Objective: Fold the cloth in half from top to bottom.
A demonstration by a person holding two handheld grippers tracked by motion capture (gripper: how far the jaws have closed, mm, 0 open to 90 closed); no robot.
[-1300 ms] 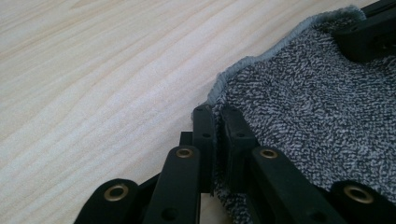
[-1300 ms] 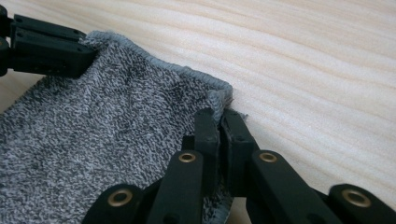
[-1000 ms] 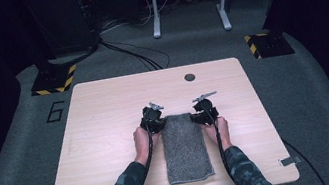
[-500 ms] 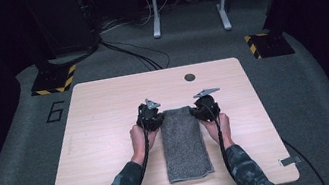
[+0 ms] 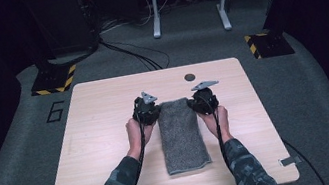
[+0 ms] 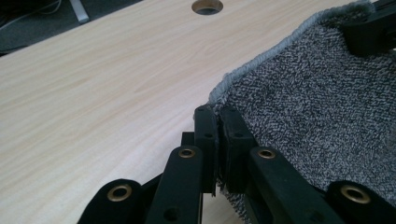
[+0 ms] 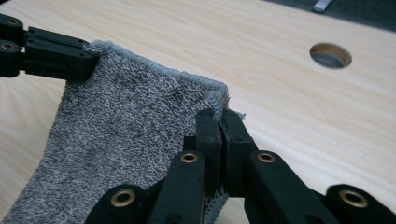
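A grey folded towel (image 5: 182,135) lies lengthwise on the wooden table (image 5: 98,134), its far end raised off the surface. My left gripper (image 5: 153,110) is shut on the towel's far left corner (image 6: 215,100); its jaws pinch the hem. My right gripper (image 5: 195,101) is shut on the far right corner (image 7: 219,100). In the left gripper view the towel (image 6: 317,112) slopes down to the right, with the other gripper's jaws at the top right. The right gripper view shows the towel (image 7: 121,140) hanging left, and the left gripper's jaws on its other corner.
A round cable hole (image 5: 190,76) sits in the table beyond the towel. Past the table stand a white metal frame (image 5: 188,2), cables on the floor, and yellow-black striped bases (image 5: 54,80) at both sides. Tape marks sit at the table's near corners.
Both grippers have risen a little with the towel's far corners, lifting the far edge off the table. The near end stays flat.
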